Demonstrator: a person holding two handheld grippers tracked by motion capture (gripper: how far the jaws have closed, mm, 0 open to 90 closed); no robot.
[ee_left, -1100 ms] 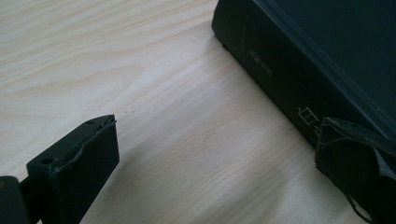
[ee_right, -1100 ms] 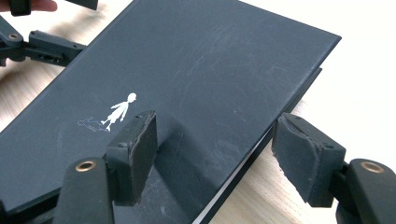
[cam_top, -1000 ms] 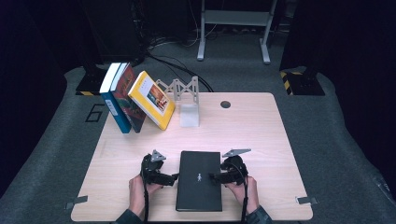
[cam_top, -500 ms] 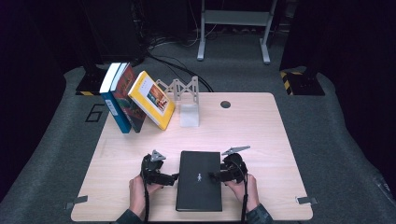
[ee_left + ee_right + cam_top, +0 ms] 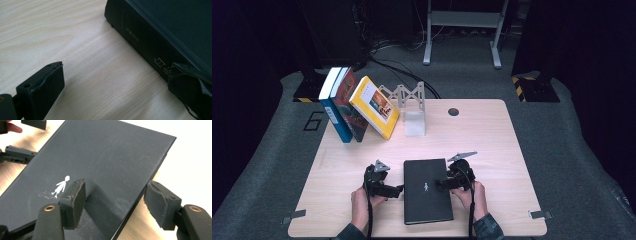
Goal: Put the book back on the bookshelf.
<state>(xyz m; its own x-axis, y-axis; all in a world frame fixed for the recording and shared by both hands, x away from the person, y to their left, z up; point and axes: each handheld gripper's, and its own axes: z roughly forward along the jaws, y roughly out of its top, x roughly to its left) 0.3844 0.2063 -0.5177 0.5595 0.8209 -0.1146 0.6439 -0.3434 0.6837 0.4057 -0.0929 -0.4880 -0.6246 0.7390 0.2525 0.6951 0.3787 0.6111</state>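
At far left rear of the wooden table (image 5: 492, 135): blue book (image 5: 333, 111), dark red book (image 5: 349, 105) and yellow book (image 5: 374, 106), all leaning rightward against a white bookend rack (image 5: 410, 106). Noted a round cable hole (image 5: 453, 112) in the tabletop right of the rack.

Nearer the front edge, left of centre: left gripper (image 5: 396, 189) held level in the left hand (image 5: 360, 205), pointed at the left long edge of the black book (image 5: 427, 191). Jaws stood wide apart; seen in the left gripper view with one pad over bare table wood and the other pad (image 5: 192, 92) against the spine side of the black book (image 5: 160, 37). Not gripping; could not tell whether that pad pressed on the cover or only touched.

At centre front: black book lying flat, closed, cover up, small white figure (image 5: 426, 187) printed on it.

Right of the book: right gripper (image 5: 441, 184) held in the right hand (image 5: 472, 195), pointed at the right long edge. Jaws part open, straddling that edge in the right gripper view: one pad above the cover of the black book (image 5: 100, 162), the other beyond the edge above the table. Pads clear of the book, nothing clamped.
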